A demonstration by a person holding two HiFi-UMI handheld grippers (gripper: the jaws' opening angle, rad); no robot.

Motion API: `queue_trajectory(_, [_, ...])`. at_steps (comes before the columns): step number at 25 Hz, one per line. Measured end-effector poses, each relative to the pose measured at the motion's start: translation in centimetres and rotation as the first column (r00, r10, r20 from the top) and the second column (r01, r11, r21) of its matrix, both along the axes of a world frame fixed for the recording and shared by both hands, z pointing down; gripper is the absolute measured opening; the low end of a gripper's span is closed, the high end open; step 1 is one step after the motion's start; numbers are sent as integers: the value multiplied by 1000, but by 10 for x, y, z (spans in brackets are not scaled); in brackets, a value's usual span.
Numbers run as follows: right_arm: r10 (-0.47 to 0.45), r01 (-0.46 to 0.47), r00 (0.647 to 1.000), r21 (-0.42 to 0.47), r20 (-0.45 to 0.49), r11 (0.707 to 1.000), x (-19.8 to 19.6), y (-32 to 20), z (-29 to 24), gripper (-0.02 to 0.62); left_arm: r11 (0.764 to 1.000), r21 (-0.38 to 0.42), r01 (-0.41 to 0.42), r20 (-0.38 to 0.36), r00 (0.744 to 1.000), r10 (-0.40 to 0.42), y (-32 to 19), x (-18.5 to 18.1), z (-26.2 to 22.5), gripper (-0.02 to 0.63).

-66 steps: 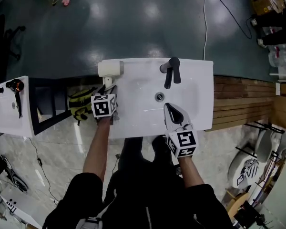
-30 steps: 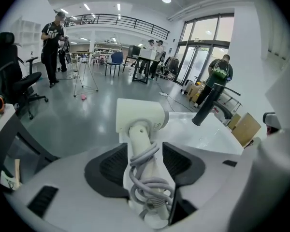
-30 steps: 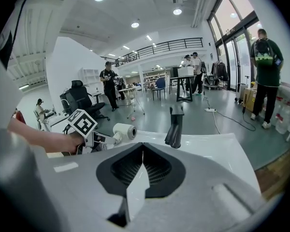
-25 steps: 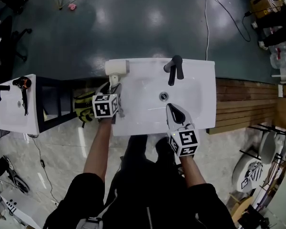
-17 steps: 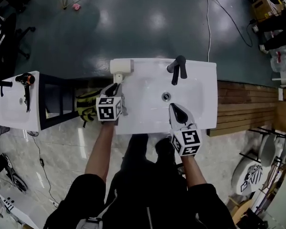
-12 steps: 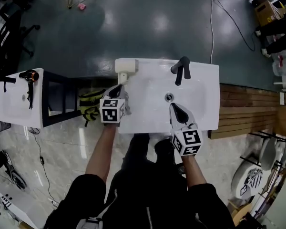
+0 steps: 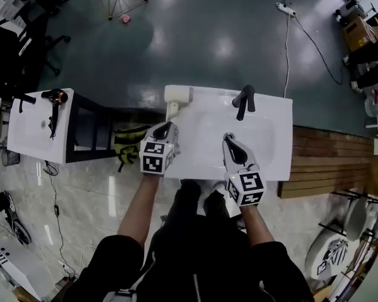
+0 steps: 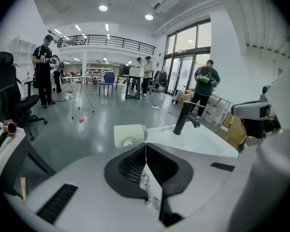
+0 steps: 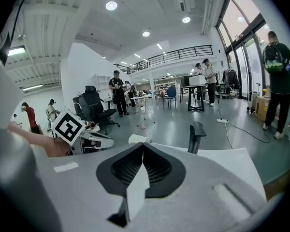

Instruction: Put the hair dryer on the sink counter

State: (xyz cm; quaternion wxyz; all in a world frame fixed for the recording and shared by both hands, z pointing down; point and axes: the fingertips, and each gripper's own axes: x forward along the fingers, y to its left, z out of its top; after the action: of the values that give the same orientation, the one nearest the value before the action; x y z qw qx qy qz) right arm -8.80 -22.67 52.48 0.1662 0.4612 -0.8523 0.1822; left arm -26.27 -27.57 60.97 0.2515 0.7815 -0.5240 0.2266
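Hair dryer (image 7: 176, 95), cream-coloured, lay on the upper left corner of the sink counter (image 7: 271, 145). Its barrel sat across the corner and its handle pointed toward the bottom of the frame.

My left gripper (image 7: 165, 128) stood just below that handle in the head view. Its jaws had just been closing and were clenched tip to tip with nothing between them, as its own view confirmed. In that view only the dryer's barrel showed above the jaw tips, and the handle was hidden behind them. From overhead I could not tell whether the tips touched the handle end.

My right gripper (image 7: 230, 141) hovered over the basin, below the black faucet (image 7: 244, 99). Its jaws were likewise pressed together and empty. Its tips covered the middle of the basin, so the drain could not be made out.

At the left of the frame a white unit (image 7: 31, 140) carried a second hair dryer (image 7: 54, 97), dark with an orange end. A yellow and black bag (image 7: 128, 148) showed between that unit and the counter, partly hidden by the counter edge and my left gripper. Wooden planks (image 7: 327, 162) ran off to the right of the counter. People (image 8: 44, 69) in the background of both gripper views were too small to describe.
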Motion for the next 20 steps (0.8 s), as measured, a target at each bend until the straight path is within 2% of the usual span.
queue_trajectory(10, [-98,95,995,65,33,993,-3,-2,-28,5,996,84,38,-8,999,-37,30,25,-50,14])
queue_trajectory(14, [-144,141,989,100,22,985,4,4,-41,5,990,121,73,-19,997,-71,42,39,-66,14])
queue_trajectory(20, [-169,164,985,149,21,975,19,12,-58,5,976,185,112,-35,994,-107,60,55,-93,14])
